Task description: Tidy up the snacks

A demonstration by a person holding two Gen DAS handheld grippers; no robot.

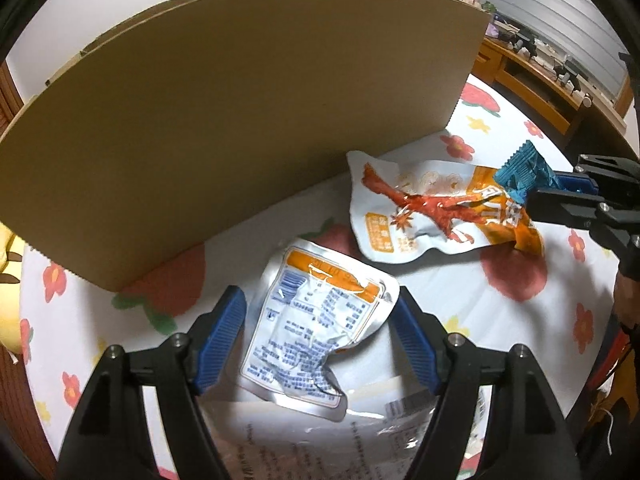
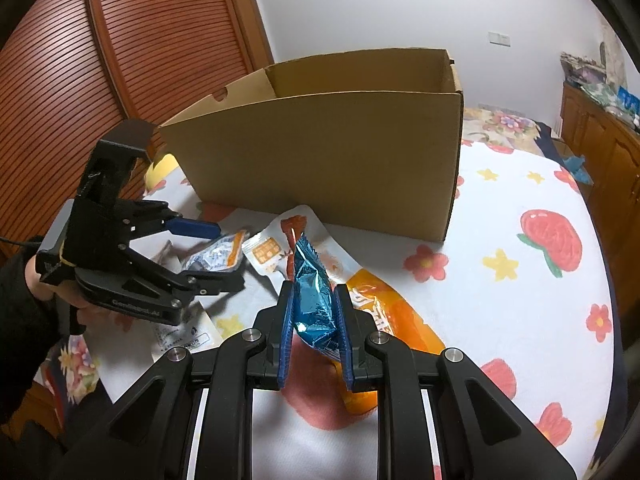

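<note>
A crumpled silver snack packet point(image 1: 316, 332) with an orange band lies on the flowered cloth between the pads of my left gripper point(image 1: 319, 294). The pads stand apart from it on both sides, so the gripper is open. My right gripper point(image 2: 315, 286) is shut on a blue foil packet point(image 2: 314, 292), held upright above a larger white and orange packet point(image 2: 384, 300) that lies flat. The left wrist view shows that large packet point(image 1: 420, 212) with the right gripper point(image 1: 520, 192) and the blue packet point(image 1: 520, 168) over its right end. An open cardboard box point(image 2: 340, 160) stands just behind the snacks.
A clear printed plastic bag point(image 1: 320, 432) lies under the silver packet's near end. A yellow object point(image 2: 160, 168) sits left of the box. The cloth point(image 2: 500, 220) reaches right of the box. A slatted wooden door point(image 2: 140, 40) is at the left and wooden cabinets point(image 2: 600, 152) at the right.
</note>
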